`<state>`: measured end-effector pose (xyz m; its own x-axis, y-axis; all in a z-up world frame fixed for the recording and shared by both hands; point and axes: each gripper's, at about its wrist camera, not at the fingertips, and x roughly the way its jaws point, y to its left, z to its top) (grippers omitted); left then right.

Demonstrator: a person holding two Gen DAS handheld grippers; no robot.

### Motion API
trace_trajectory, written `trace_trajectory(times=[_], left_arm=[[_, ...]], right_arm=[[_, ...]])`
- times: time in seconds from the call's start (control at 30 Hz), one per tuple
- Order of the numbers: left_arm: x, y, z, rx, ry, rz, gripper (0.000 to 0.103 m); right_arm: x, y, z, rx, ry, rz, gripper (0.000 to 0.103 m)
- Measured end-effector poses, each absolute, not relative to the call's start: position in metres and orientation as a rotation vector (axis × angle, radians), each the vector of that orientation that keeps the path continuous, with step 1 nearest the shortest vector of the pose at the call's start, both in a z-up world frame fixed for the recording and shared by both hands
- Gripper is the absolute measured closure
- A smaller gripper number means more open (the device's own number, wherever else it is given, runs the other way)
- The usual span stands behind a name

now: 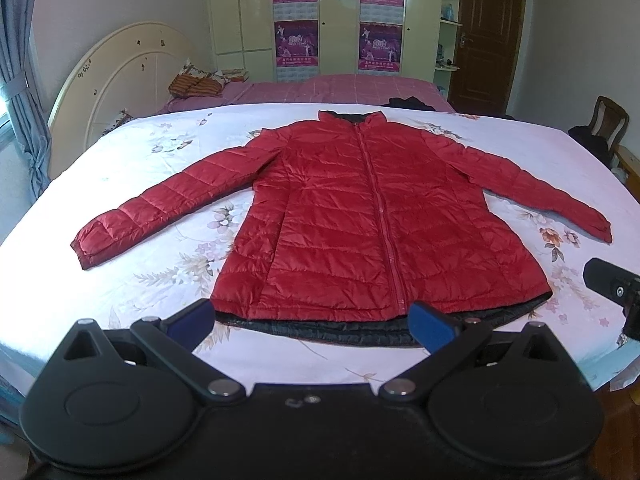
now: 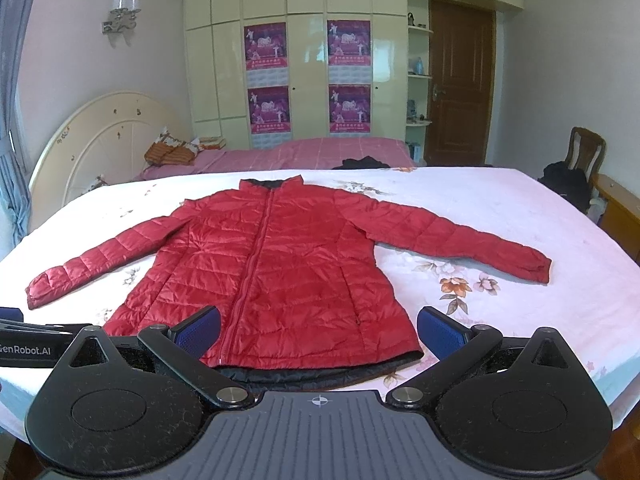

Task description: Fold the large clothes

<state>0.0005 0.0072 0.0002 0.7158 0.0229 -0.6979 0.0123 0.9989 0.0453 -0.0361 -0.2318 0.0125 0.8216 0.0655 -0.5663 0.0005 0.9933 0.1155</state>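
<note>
- Left gripper point(image 1: 314, 322): fingers spread wide, blue pads point(image 1: 430, 330) bare, nothing held; hovers just short of the jacket hem, over the left-of-zipper part of it.
- Right gripper point(image 2: 318, 330): fingers also wide apart, empty; sits at the near hem, zipper bottom just inside its left finger. Its black edge shows at the right border of the left wrist view.
- Left gripper body with "GenRobot.AI" print visible at the left edge of the right wrist view, beside the right one.
- Red quilted jacket point(image 1: 352, 216) lies flat, front up, zipped closed, on the bed point(image 1: 140, 280) with the white floral sheet.
- Long axis runs near to far: hem toward the grippers, collar point(image 1: 352, 117) pointing away toward the wardrobe.
- Black lining sticks out past the red hem at the near edge.
- Both sleeves spread out sideways and angled down toward the near side; left sleeve cuff point(image 1: 86, 250) and right sleeve cuff point(image 1: 600, 228) rest on the sheet, apart from the body.
- Beyond the collar: pink checked cover point(image 1: 340, 88), a dark garment point(image 1: 408, 103) on it.
- Far left: cream headboard point(image 1: 120, 76), striped pillow point(image 1: 196, 84).
- Back wall: cream wardrobe point(image 1: 340, 20) with four purple posters, brown door point(image 1: 488, 32) on the right, wooden chair point(image 1: 606, 120) far right.
</note>
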Motion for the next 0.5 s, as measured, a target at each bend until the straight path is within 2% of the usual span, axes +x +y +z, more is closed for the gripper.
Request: trace_trajectory(times=[0.5], left_arm=[[0.0035, 0.0088, -0.0022, 0.034, 0.772, 0.004, 0.000]], right_arm=[[-0.0336, -0.2331, 0.0113, 0.111, 0.607, 0.034, 0.000]])
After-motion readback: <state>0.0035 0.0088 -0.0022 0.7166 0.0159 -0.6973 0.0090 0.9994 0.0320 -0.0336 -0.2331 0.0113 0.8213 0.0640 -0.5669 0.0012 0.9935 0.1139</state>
